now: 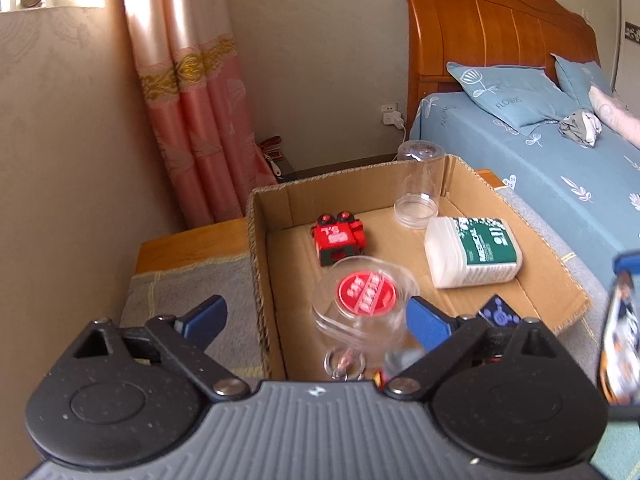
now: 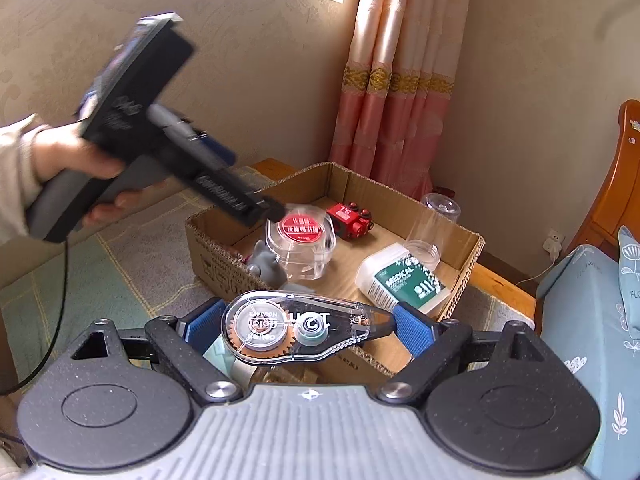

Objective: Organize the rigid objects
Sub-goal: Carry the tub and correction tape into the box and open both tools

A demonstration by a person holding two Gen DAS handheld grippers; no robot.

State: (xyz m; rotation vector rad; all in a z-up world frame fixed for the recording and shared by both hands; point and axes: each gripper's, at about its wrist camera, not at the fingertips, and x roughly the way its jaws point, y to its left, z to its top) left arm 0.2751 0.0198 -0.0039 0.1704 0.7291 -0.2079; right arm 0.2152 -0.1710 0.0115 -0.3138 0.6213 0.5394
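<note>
Left hand-held gripper is seen spread wide at lower centre of the left wrist view, nothing clamped. Beyond it, inside the cardboard box: clear tub with red lid, red toy, medical bottle, clear jar already placed.

Right wrist view: right hand-held gripper is clamped on a correction tape, held just short of the box; its drop-off is judged pending.

Ahead of me I see a beige textured wall with a pink satin curtain with gold trim glowing in daylight. To my right stands an orange wooden headboard over a bed in blue flower-print sheets. A white wall socket sits beside it.
</note>
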